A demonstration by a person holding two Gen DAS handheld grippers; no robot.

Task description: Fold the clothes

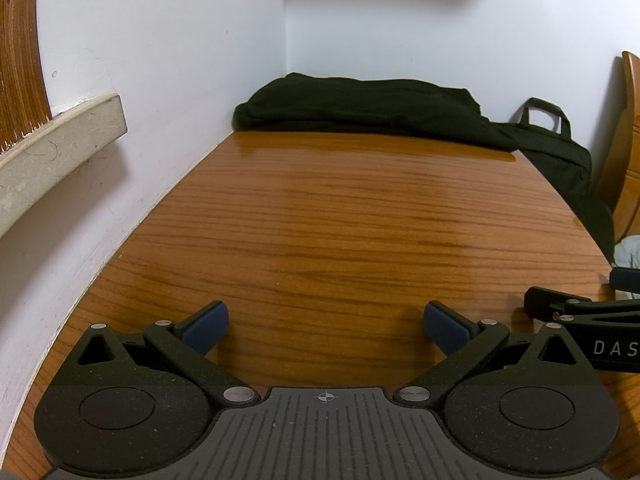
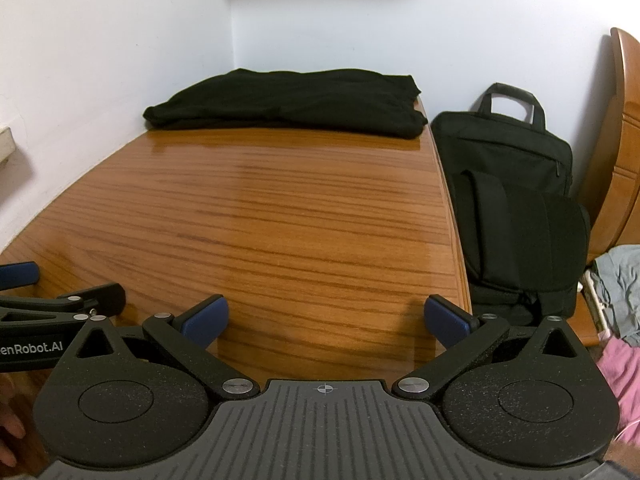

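A folded black garment [image 1: 360, 108] [image 2: 292, 100] lies at the far end of the wooden table [image 1: 320, 220] [image 2: 260, 208], against the wall corner. My left gripper [image 1: 326, 326] hovers open over the near part of the table, nothing between its blue pads [image 1: 206, 326]. My right gripper [image 2: 326, 322] is also open and empty, close to the table's right edge. Each gripper shows at the side of the other's view: the right one [image 1: 580, 308], the left one [image 2: 60, 300]. Both are far from the garment.
A black laptop bag [image 2: 516, 200] [image 1: 560, 152] stands off the table's right edge against a wooden headboard [image 2: 624, 140]. Grey cloth [image 2: 624, 288] and pink cloth [image 2: 620, 380] lie at the right. White walls bound the left and back; a ledge [image 1: 52, 148] juts out on the left.
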